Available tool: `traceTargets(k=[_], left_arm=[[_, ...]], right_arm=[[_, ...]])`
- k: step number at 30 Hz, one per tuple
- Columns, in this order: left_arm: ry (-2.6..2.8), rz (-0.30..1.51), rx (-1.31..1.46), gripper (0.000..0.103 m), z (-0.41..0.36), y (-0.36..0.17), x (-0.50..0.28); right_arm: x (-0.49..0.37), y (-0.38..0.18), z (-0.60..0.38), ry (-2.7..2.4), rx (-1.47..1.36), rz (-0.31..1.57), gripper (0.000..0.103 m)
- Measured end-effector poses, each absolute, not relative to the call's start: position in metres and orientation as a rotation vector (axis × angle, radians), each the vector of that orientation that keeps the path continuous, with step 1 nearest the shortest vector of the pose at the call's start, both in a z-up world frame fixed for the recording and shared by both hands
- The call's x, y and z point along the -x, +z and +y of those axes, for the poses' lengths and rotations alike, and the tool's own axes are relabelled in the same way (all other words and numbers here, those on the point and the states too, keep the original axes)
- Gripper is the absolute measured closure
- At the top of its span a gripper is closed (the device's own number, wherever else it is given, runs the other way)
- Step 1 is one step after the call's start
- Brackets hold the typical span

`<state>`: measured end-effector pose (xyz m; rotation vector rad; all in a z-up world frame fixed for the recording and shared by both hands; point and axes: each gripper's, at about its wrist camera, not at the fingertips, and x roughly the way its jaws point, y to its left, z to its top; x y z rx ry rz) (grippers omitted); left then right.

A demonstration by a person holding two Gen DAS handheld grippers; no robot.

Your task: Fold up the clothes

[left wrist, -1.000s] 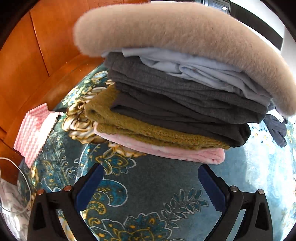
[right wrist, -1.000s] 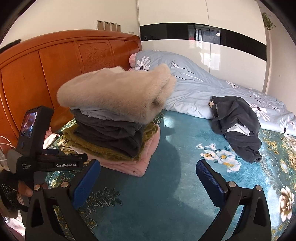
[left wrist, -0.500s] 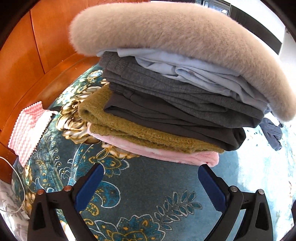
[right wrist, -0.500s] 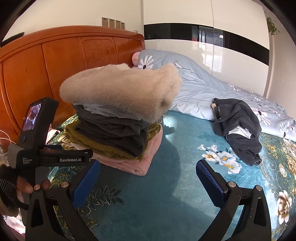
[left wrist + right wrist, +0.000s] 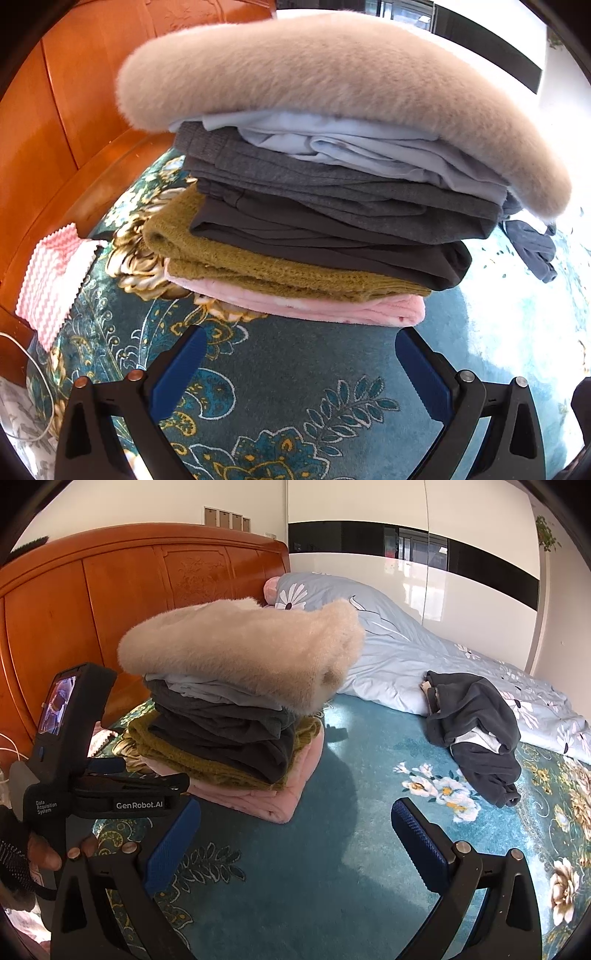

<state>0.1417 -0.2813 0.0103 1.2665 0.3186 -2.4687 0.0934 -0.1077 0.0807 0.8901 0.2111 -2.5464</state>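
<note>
So the stack (image 5: 236, 716) sat on the teal bedspread (image 5: 332, 886) near the headboard (image 5: 110, 590): pink at the bottom, olive knit, a couple of dark greys, pale blue, and a fluffy beige piece (image 5: 332, 81) on top, hanging out past everything under it. Left gripper (image 5: 295, 369) was right in front of the stack, fingers spread, holding nothing. Right gripper (image 5: 295, 842) sat further back, also spread wide and empty.

Looked to me like the in-between step, one item done and nothing picked up yet. The only thing unfolded was the dark hoodie (image 5: 476, 731), crumpled well off to the right against the blue duvet (image 5: 406, 653). Next move probably meant reaching over there and dragging it flat onto open bedspread, without bumping that top-heavy pile.
</note>
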Motion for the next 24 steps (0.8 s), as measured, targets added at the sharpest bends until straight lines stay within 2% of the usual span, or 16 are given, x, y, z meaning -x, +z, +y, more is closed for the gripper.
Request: traceTargets(k=[24], left_arm=[[-2.491, 0.313, -1.231, 0.0, -0.2787, 0.0122, -0.1449]], right_arm=[[-0.0944, 0.0779, -0.1156, -2.552, -0.899, 0.266, 0.0]])
